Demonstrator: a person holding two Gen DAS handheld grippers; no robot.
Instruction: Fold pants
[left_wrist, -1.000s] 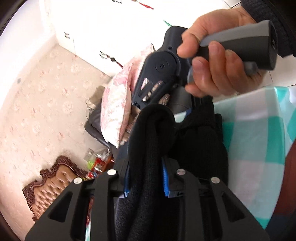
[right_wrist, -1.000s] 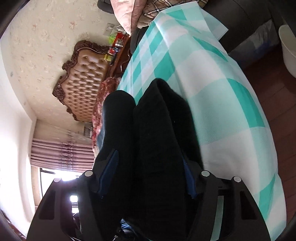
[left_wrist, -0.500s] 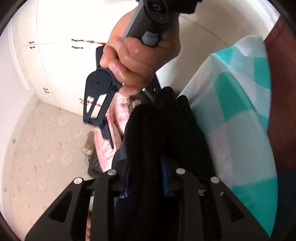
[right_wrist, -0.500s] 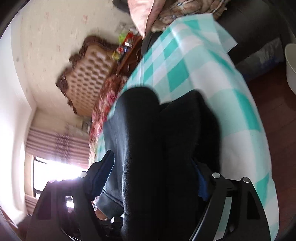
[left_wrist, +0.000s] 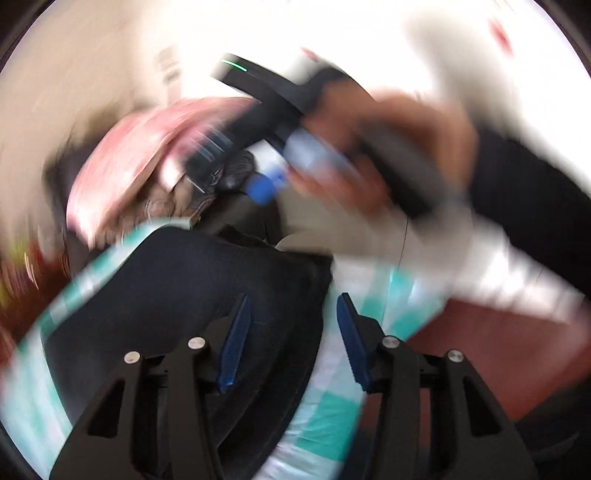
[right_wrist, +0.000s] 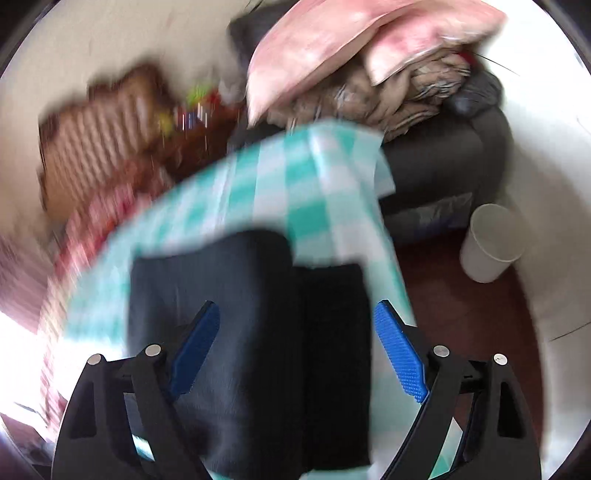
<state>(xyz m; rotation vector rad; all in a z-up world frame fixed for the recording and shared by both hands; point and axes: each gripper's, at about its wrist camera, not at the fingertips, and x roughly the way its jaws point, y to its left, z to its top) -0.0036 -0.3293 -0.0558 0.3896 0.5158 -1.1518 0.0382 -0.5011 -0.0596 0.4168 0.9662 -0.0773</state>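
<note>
The black pants (right_wrist: 251, 332) lie folded in a thick rectangle on the teal-and-white checked tablecloth (right_wrist: 295, 177). My right gripper (right_wrist: 297, 350) hovers over them with its jaws wide and still opening. Its blue pads (right_wrist: 399, 354) stand clear of the cloth on both sides. In the left wrist view the pants (left_wrist: 177, 295) lie below and to the left of my left gripper (left_wrist: 293, 339). Its jaws are opening, and nothing is pressed between them. A hand (left_wrist: 388, 155) carries the right gripper across the top of that blurred view.
A dark sofa (right_wrist: 443, 155) piled with a pink pillow (right_wrist: 332, 48) and crumpled blankets stands behind the table. A white bin (right_wrist: 491, 243) sits on the dark wooden floor (right_wrist: 461, 314) to the right. A brown tufted headboard (right_wrist: 99, 125) is at the far left.
Both grippers were shut on the bunched black pants and have let go. Both have risen and turned, and the pants now lie flat and folded on the table.
</note>
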